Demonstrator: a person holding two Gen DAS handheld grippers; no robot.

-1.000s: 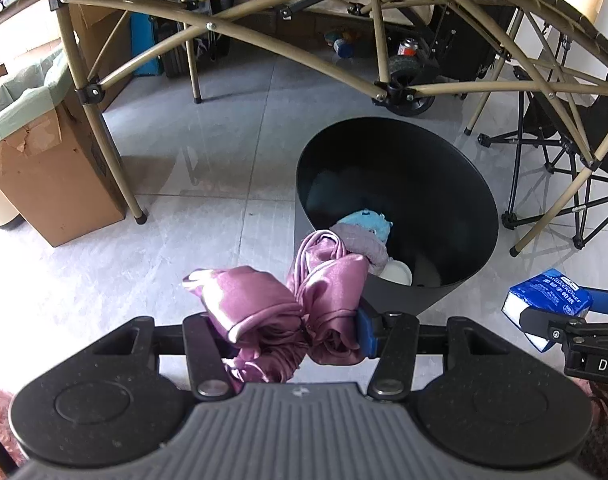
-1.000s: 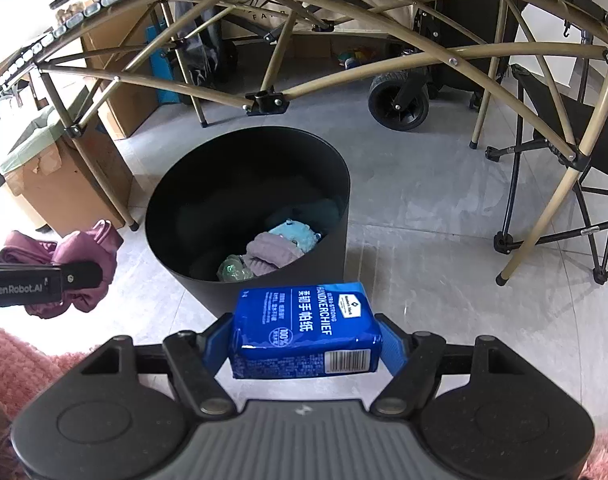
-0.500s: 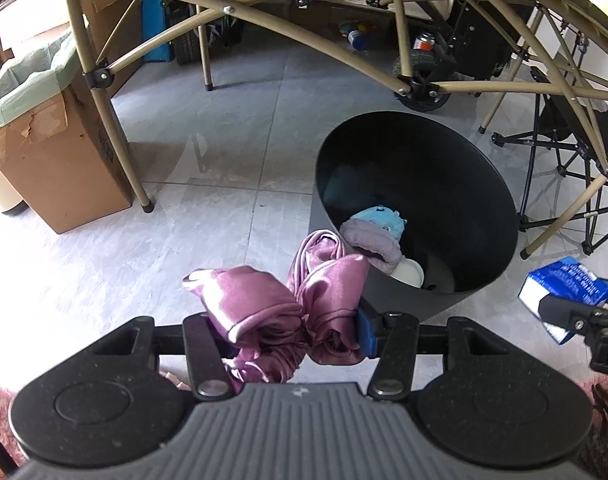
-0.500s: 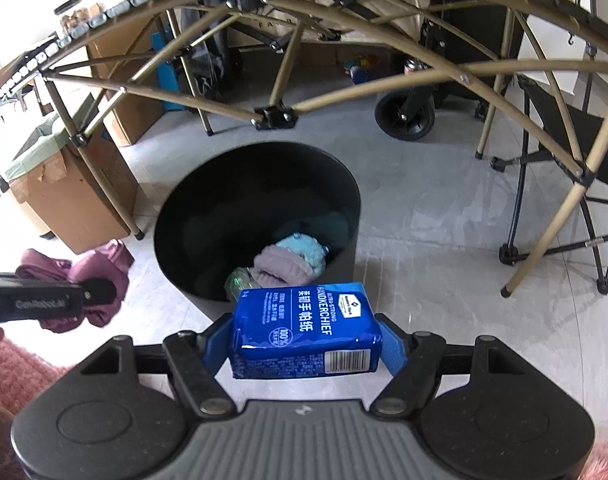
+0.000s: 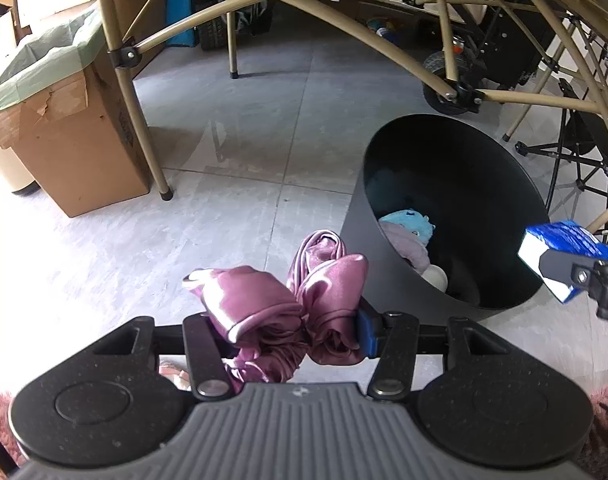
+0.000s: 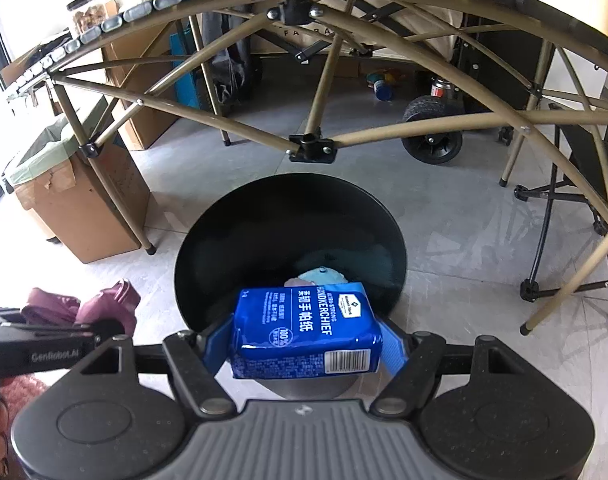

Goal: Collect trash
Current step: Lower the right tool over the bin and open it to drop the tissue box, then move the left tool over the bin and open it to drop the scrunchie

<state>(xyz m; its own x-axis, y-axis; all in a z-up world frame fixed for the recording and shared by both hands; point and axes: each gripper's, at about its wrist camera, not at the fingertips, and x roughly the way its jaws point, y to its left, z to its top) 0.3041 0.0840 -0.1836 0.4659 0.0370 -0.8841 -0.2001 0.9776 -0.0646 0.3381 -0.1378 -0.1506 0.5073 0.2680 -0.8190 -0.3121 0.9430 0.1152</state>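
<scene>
nearest the right wrist cam, the right gripper [image 6: 306, 338] had its jaws clamped on a blue tissue pack [image 6: 306, 330], blue pads pressing both short ends, pack lying flat w/ barcode toward the cam and white "handkerchief" print on top. the pack hung over the near rim of the black bin [image 6: 290, 216], partly covering the bin's opening from this view. nearest the left wrist cam, the left gripper [image 5: 288, 326] had its jaws closed on a bunched pink satin cloth [image 5: 288, 300]; the right blue pad showed against the fabric, the left pad was buried in folds, and loose cloth drooped below the jaws. that cloth sat above pale floor tiles [image 5: 244, 132], just short of the bin and to its left. in the right view the left gripper appeared at the left edge w/ the cloth sticking out past it; in the left view the right gripper & pack appeared at the right edge, over the bin's rim. inside the bin lay a light blue soft item [image 5: 408, 220], a mauve soft item [image 5: 408, 246] and a small white round thing [image 5: 436, 278]. further back, a cardboard box [image 5: 80, 152] w/ a green liner stood at left beside a tan folding frame leg [image 5: 140, 120]. beyond, a black wheel [image 6: 432, 138] and a folding chair [image 6: 584, 168] at right.
</scene>
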